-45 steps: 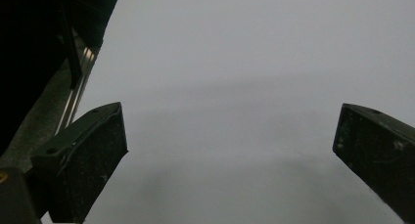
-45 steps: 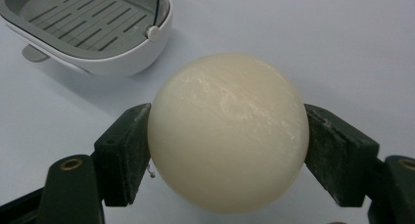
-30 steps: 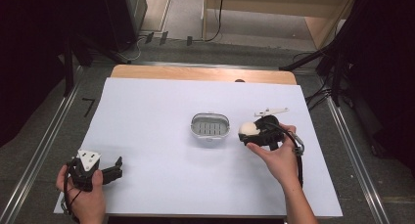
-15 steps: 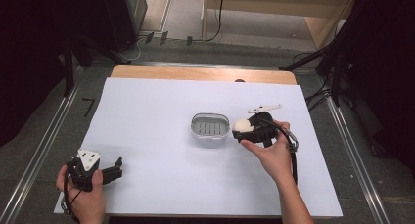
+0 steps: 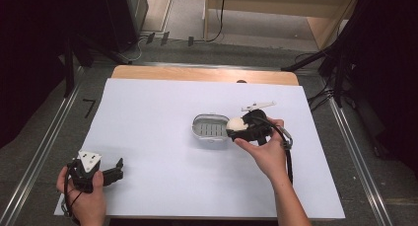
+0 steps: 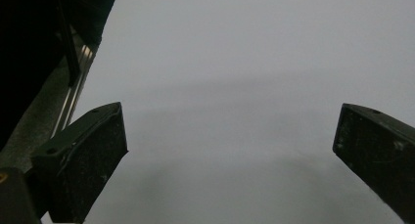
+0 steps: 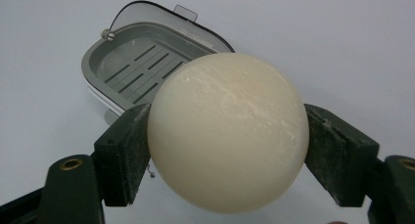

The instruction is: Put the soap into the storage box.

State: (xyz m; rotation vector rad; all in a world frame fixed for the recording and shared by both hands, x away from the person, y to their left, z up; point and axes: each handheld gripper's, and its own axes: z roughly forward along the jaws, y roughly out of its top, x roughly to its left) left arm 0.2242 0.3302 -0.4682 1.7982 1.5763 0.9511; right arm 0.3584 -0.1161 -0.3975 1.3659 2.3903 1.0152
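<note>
My right gripper (image 7: 227, 150) has both pads pressed against a cream-white soap ball (image 7: 227, 131), clamped between them. The ball hangs just over the near rim of the grey slotted soap dish (image 7: 142, 67) on the white table (image 5: 148, 122). My left gripper (image 6: 230, 150) rests wide apart and holds nothing, low over the table's near left corner.
</note>
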